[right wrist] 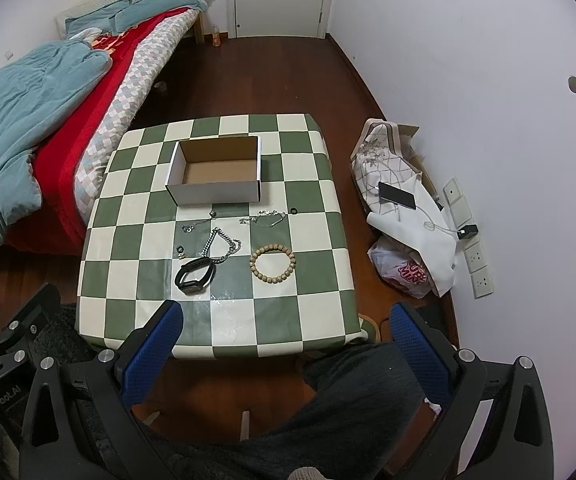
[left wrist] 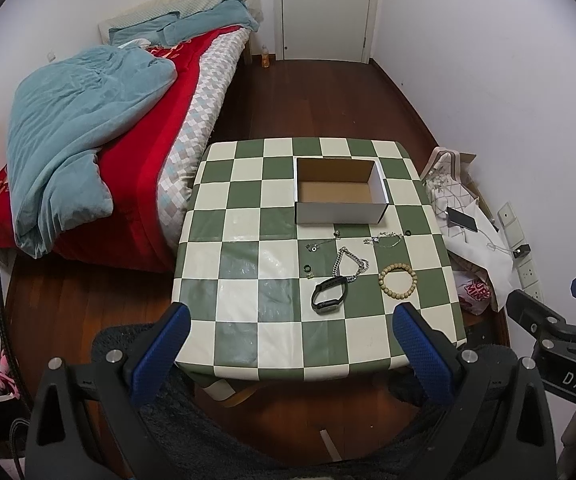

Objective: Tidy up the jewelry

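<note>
Both sets of jaws stand wide apart and empty, held back above the near edge of the green-and-cream checkered desk (left wrist: 247, 216). The left gripper (left wrist: 290, 342) has its jaws framing the near squares; the right gripper (right wrist: 285, 338) likewise.

Ahead of both jaws, past the jewelry, sits the open white cardboard box with a brown inside (right wrist: 215, 172), empty. Between jaws and box lie the pieces: a black band-style watch (right wrist: 193, 276) nearest the left jaws, touching a heavy silver curb chain (right wrist: 221, 246); a round bracelet of tan wooden beads (right wrist: 272, 263) just ahead of the right jaws; two fine silver chains (right wrist: 263, 218) near the box; and small dark rings (right wrist: 294, 211).

The bead bracelet looks light and fairly stiff on its cord, so pinching across one side of the loop should hold. The chains are limp and slippery; take a bunched section, not a single link. The watch strap gives a firm, grippy hold.
</note>
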The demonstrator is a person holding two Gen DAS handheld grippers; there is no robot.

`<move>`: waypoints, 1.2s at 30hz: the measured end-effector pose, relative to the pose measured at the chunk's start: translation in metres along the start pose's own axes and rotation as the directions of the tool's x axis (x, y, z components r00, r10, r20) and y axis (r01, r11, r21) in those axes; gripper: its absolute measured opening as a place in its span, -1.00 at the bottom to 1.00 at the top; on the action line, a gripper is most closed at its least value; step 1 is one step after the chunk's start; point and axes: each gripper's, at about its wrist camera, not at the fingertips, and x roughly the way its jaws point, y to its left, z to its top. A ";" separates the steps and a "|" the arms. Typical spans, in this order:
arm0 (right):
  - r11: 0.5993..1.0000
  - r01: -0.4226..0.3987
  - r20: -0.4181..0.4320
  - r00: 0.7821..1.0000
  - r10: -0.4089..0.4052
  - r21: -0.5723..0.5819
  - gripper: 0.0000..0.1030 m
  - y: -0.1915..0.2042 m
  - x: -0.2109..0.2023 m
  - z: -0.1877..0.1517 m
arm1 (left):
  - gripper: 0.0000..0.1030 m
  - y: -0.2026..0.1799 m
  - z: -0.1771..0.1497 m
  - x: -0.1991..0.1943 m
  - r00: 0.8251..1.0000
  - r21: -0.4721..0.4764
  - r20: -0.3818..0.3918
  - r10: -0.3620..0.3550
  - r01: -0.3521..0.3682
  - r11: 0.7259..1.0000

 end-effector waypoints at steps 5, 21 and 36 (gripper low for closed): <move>1.000 0.002 0.003 1.000 -0.002 -0.001 1.00 0.000 -0.001 0.000 | 0.99 -0.001 0.002 -0.002 1.000 0.001 0.003 0.001 -0.001 1.000; 1.000 -0.001 0.016 1.000 0.001 0.001 1.00 -0.004 -0.009 0.009 | 0.99 -0.007 0.006 -0.012 1.000 0.002 0.020 -0.007 0.007 1.000; 1.000 0.001 0.036 0.999 -0.001 -0.004 1.00 -0.005 -0.019 0.007 | 0.99 -0.007 0.005 -0.017 0.999 0.001 0.036 -0.011 0.011 1.000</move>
